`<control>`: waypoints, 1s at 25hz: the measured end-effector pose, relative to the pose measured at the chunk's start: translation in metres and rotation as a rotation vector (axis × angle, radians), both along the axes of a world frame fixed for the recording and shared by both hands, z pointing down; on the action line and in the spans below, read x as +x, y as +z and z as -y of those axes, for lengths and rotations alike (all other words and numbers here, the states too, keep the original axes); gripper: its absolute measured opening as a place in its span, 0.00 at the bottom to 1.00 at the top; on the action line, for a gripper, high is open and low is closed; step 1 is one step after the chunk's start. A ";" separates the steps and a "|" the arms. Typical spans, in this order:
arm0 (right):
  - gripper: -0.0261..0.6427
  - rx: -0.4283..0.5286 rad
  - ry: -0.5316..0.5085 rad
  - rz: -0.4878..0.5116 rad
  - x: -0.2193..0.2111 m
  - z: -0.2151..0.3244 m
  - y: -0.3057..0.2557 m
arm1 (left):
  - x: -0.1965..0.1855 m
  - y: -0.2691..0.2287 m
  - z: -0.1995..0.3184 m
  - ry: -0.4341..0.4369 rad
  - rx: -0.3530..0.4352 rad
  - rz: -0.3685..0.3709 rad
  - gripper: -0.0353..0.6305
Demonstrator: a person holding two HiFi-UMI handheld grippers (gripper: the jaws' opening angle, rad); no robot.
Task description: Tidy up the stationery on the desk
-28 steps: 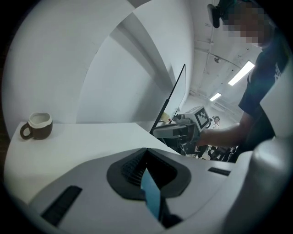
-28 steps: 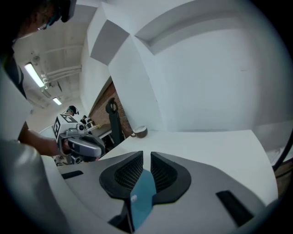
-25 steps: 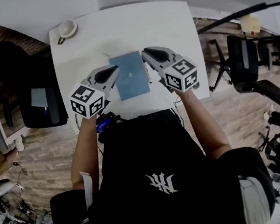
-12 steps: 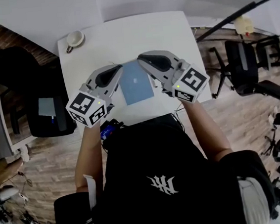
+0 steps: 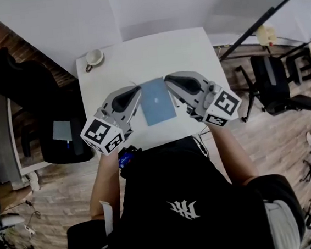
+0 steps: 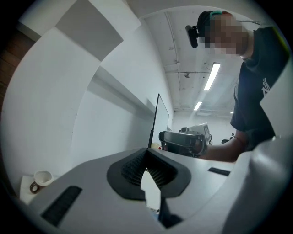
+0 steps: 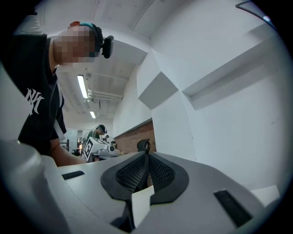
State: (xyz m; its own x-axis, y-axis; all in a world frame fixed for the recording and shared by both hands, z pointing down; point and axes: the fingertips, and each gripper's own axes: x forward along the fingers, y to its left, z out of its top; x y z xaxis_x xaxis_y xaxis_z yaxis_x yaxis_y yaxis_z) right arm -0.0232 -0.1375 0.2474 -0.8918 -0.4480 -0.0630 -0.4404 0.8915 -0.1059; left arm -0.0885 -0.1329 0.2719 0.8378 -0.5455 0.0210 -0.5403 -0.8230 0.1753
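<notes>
With a cup (image 5: pixel 94 57) seen at the eleven o'clock corner of the desk (image 5: pixel 159 51), the left gripper (image 5: pixel 135 91) is held clenched and empty at nine o'clock of the blue notebook (image 5: pixel 157 101) lying mid-desk. At three o'clock, the right gripper (image 5: pixel 168 81) is held with jaws that have just been closing, now together on nothing. No loose stationery is seen, so the tidying is judged nearly done.

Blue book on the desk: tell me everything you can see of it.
The blue book is a thin, flat rectangle, closed, with a plain matte cover and a small pale mark near its middle. It lies on the white desk, roughly central, slightly skewed. In the head view the left gripper and right gripper tips sit at its far corners in the picture, but their own views show jaws together and empty, the right's having just been closing.
</notes>
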 end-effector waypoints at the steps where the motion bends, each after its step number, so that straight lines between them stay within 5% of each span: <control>1: 0.11 -0.004 -0.004 0.007 0.002 -0.004 0.000 | 0.000 -0.003 -0.005 -0.004 0.013 -0.006 0.06; 25: 0.10 -0.065 -0.049 0.028 0.084 -0.157 0.031 | 0.040 0.025 -0.138 -0.047 -0.038 0.035 0.06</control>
